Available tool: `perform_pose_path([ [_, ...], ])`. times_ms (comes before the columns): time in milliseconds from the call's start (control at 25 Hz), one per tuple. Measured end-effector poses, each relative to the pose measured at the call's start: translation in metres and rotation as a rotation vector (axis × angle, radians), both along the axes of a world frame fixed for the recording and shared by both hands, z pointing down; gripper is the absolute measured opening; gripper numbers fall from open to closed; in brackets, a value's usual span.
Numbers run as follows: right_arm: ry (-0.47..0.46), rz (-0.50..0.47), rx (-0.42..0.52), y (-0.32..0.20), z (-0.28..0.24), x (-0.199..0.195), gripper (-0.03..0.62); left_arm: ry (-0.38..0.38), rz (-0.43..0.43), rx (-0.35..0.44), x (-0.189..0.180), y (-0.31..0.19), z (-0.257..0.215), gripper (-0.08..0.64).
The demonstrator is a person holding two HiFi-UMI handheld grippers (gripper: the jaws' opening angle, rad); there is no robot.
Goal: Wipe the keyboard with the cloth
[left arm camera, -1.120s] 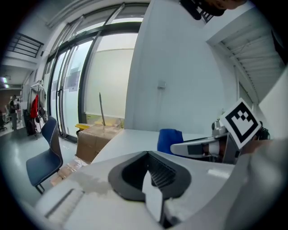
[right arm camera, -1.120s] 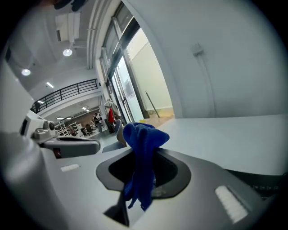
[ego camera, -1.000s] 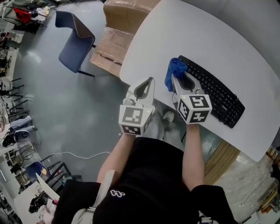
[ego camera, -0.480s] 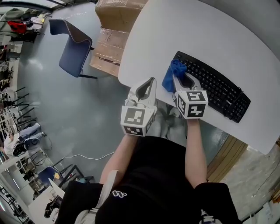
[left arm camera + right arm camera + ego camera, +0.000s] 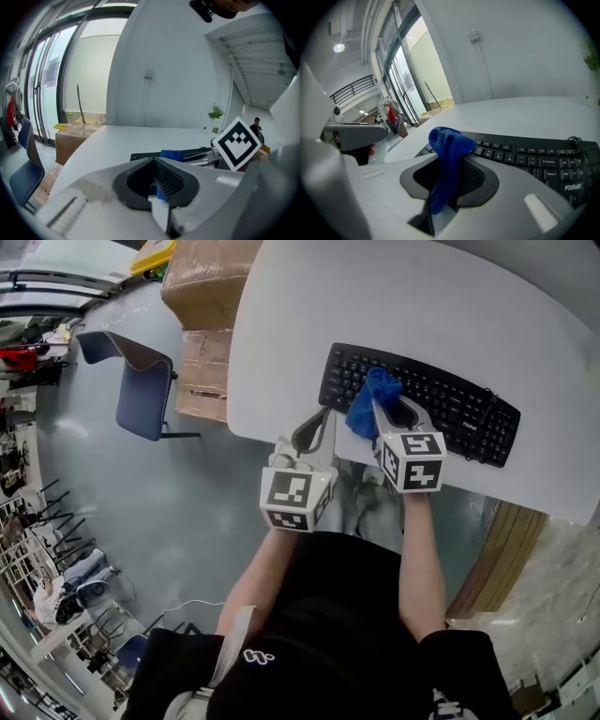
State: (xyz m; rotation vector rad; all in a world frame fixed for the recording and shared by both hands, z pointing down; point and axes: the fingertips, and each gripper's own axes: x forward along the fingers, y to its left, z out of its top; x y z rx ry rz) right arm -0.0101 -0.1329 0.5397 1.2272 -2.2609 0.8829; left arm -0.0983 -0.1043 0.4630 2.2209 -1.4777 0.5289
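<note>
Moved since a sec ago: cloth [image 5: 368, 399] was at keyboard's [image 5: 448, 401] left end, now over its left keys. R tongs [image 5: 377, 409] clamped on cloth, blue bunch poking up past tips. L tongs [image 5: 324, 416] together, empty, at worktop's [image 5: 394, 296] near edge, prob. not touching. Chair [image 5: 139, 388] and boxes [image 5: 202, 287] on floor beyond.

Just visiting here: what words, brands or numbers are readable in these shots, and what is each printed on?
"FOUN...": white brand print at the near corner of the keyboard, in the right gripper view; its last letters blur out.
Key legends: too small to read.
Cubes on the left gripper and right gripper: square patterns only, no words.
Black shirt: a white logo, no readable letters.
</note>
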Motion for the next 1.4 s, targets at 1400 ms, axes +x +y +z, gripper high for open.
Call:
perform_pose_path([
  [1400,0.124,0.574,0.045,0.066,-0.011,0.269,0.1,0.054,0.274,0.009,0.136,0.032,0.009,-0.002],
])
